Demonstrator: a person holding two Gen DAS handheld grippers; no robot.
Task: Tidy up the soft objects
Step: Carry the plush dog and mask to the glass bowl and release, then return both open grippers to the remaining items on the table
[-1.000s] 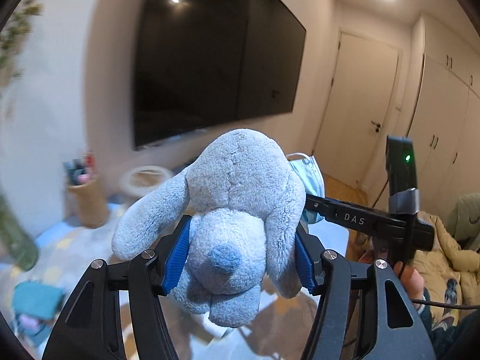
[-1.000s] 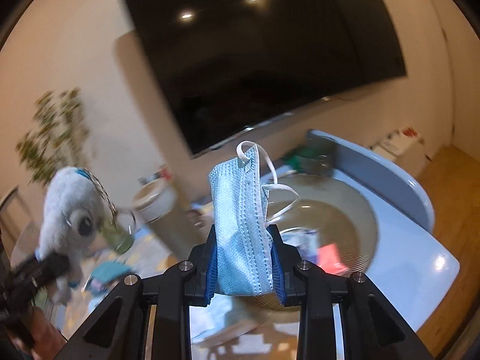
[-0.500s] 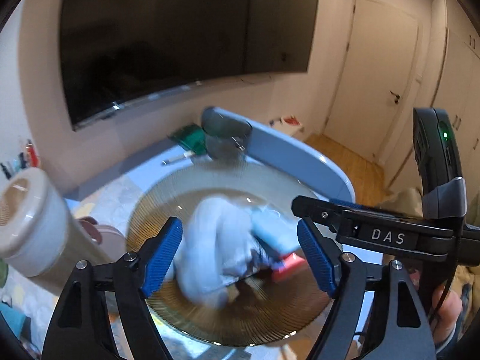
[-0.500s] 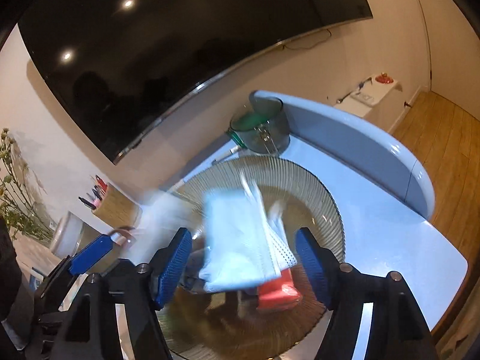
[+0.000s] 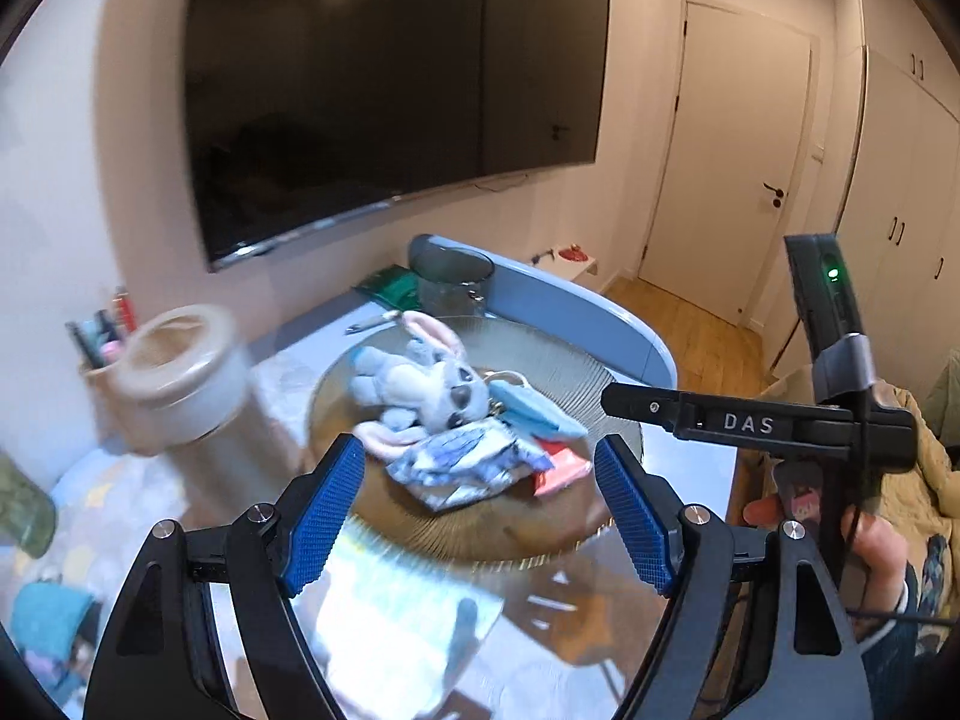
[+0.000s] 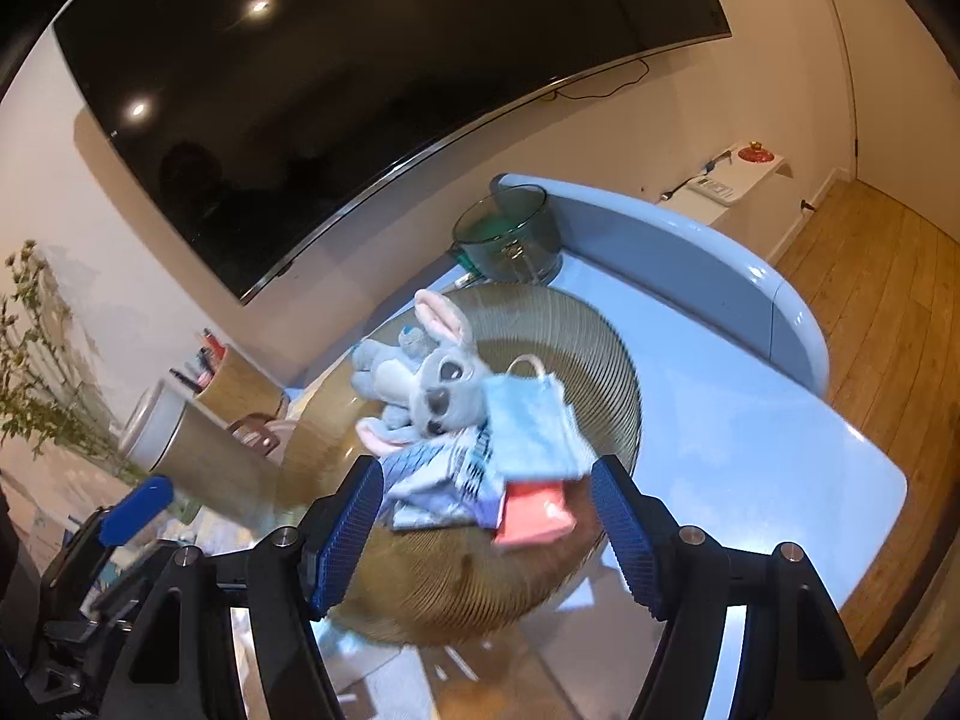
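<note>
We note a dark glass bowl [image 6: 510, 234] at the blue table's [image 6: 780, 420] far edge, and a wall-mounted black television [image 5: 384, 90].

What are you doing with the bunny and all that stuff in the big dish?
A person is tidying soft things with two hand-held grippers. The plush bunny and blue face mask lie in the ribbed dish, on a folded cloth. The left gripper and right gripper are both open and empty.
</note>
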